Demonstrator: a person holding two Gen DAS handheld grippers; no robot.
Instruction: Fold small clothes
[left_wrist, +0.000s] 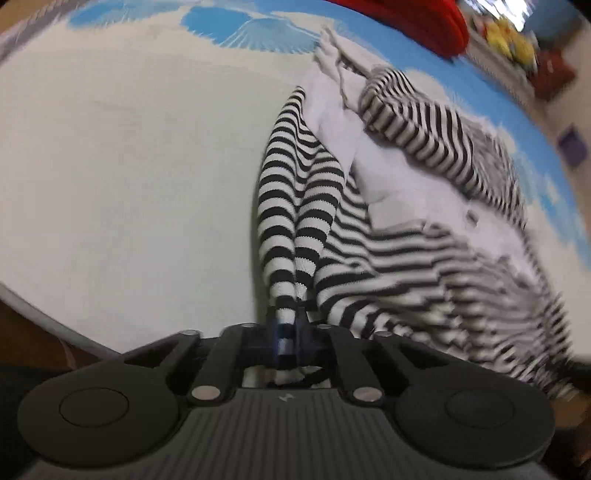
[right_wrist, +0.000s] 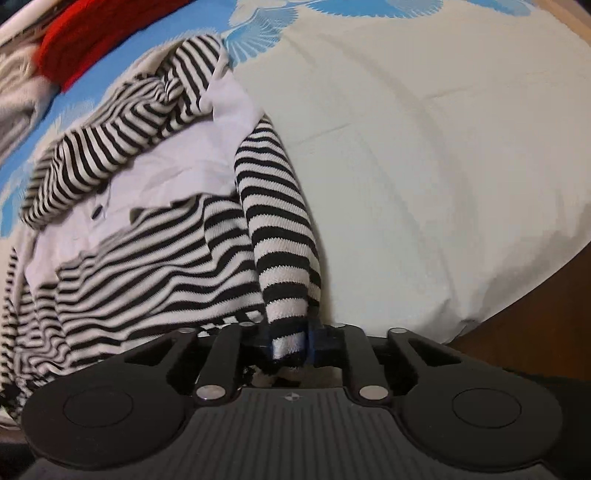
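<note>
1. The left hand-held gripper (left_wrist: 287, 341) pinched a fold of the striped top (left_wrist: 291, 206) at lower centre.
2. The right hand-held gripper (right_wrist: 290, 341) clamped its sleeve (right_wrist: 275, 206).
3. The top sprawled over the sheet (right_wrist: 424, 147), centre-left of the right view.

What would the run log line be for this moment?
left claw: shut on striped top | right claw: shut on striped top | top partly lifted, rest bunched on bedsheet | fold unfinished
</note>
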